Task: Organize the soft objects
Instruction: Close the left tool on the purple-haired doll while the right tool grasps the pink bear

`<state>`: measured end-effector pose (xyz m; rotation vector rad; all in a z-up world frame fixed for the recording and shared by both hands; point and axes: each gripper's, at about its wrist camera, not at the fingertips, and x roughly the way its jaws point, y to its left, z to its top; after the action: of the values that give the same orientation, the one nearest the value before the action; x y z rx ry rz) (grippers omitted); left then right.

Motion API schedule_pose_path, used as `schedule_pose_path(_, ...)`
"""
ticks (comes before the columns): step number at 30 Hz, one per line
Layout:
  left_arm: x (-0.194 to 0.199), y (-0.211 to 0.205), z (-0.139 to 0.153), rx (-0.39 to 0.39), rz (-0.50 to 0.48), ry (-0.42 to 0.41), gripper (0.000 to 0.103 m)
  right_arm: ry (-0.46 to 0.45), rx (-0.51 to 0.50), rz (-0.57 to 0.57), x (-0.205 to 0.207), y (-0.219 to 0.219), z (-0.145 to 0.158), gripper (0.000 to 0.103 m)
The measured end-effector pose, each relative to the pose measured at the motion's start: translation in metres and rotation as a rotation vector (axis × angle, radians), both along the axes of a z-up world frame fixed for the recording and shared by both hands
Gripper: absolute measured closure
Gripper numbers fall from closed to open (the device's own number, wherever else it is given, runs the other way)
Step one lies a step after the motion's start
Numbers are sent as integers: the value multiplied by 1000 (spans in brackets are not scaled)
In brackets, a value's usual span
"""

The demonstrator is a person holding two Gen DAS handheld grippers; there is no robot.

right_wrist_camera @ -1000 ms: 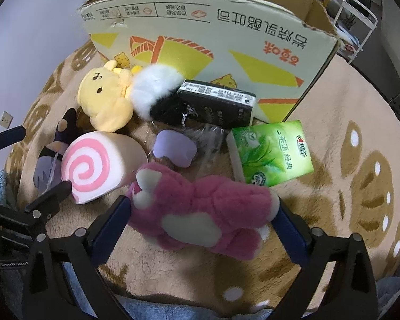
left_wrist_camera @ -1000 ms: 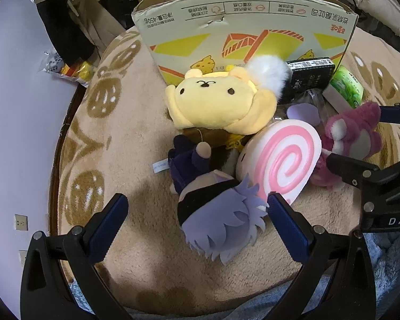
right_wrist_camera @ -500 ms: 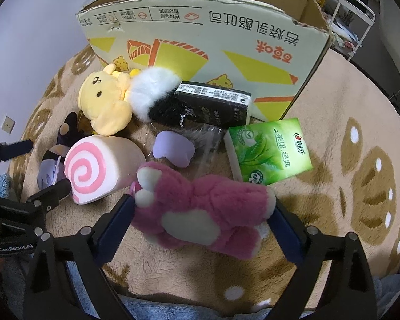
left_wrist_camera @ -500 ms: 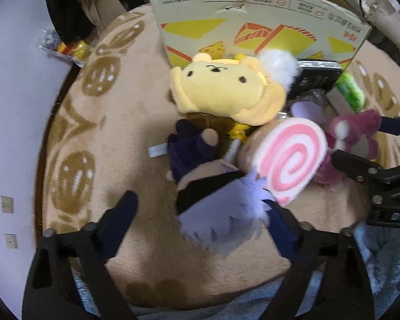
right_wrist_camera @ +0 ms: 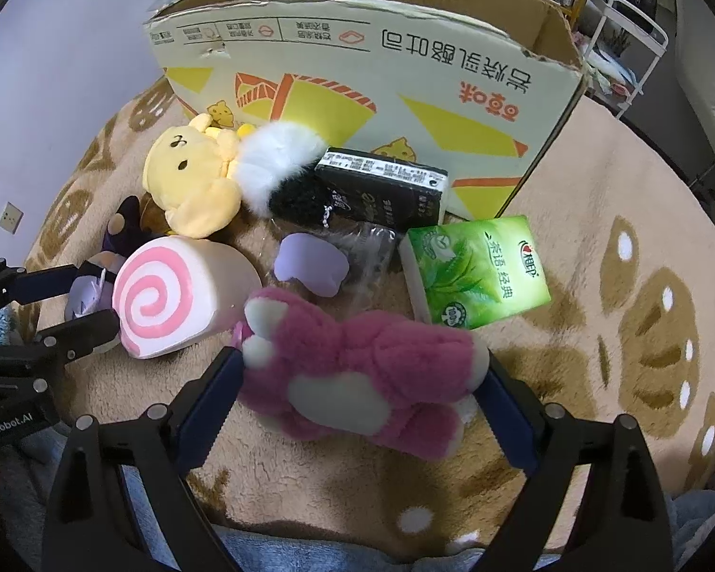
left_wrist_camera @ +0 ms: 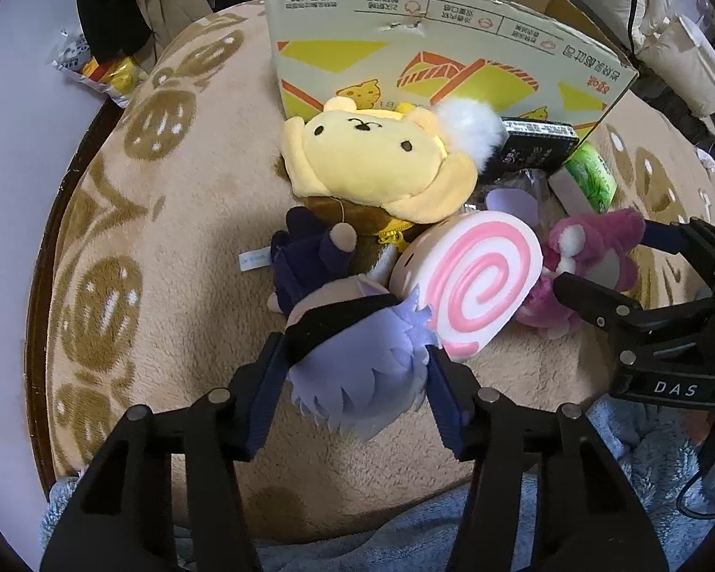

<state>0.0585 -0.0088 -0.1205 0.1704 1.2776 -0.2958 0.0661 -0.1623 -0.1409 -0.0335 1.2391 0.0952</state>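
Observation:
My left gripper (left_wrist_camera: 352, 400) is shut on the purple-haired doll (left_wrist_camera: 352, 372), squeezing its head between both blue pads. My right gripper (right_wrist_camera: 357, 400) is shut on the pink plush bear (right_wrist_camera: 367, 381), with both pads pressing its sides. A pink swirl roll cushion (left_wrist_camera: 476, 281) lies between the two toys and also shows in the right wrist view (right_wrist_camera: 167, 300). A yellow bear plush (left_wrist_camera: 376, 162) with a white pompom (left_wrist_camera: 472, 128) lies behind, against the open cardboard box (left_wrist_camera: 443, 57).
A black tissue pack (right_wrist_camera: 381, 190), a green tissue pack (right_wrist_camera: 476, 271) and a small lilac pad (right_wrist_camera: 310, 267) in clear wrap lie by the box (right_wrist_camera: 357, 76). All sit on a tan patterned rug (left_wrist_camera: 167, 238). Snack bags (left_wrist_camera: 95, 66) lie at far left.
My left gripper moved forward and closed on the purple-haired doll's head. The right gripper closed a little more on the pink bear.

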Motion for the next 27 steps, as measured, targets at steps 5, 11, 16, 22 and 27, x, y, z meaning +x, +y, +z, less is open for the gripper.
schedule_pose_path(5,4,7,-1,-11,32,6,50,-11,-5,-3,-2,3,2,5)
schedule_pose_path(11,8,8,-8,11,40,21,38,-19,11,-8,-3,0,5,5)
schedule_pose_path(16,12,8,-12,8,41,35,36,-45,69,-26,-4,-7,13,5)
schedule_pose_path(22,14,10,-13,1,48,36,36,-56,111,-59,-1,-13,15,5)
schedule_pose_path(27,16,6,-18,9,36,45,39,-20,108,-85,5,-16,7,5)
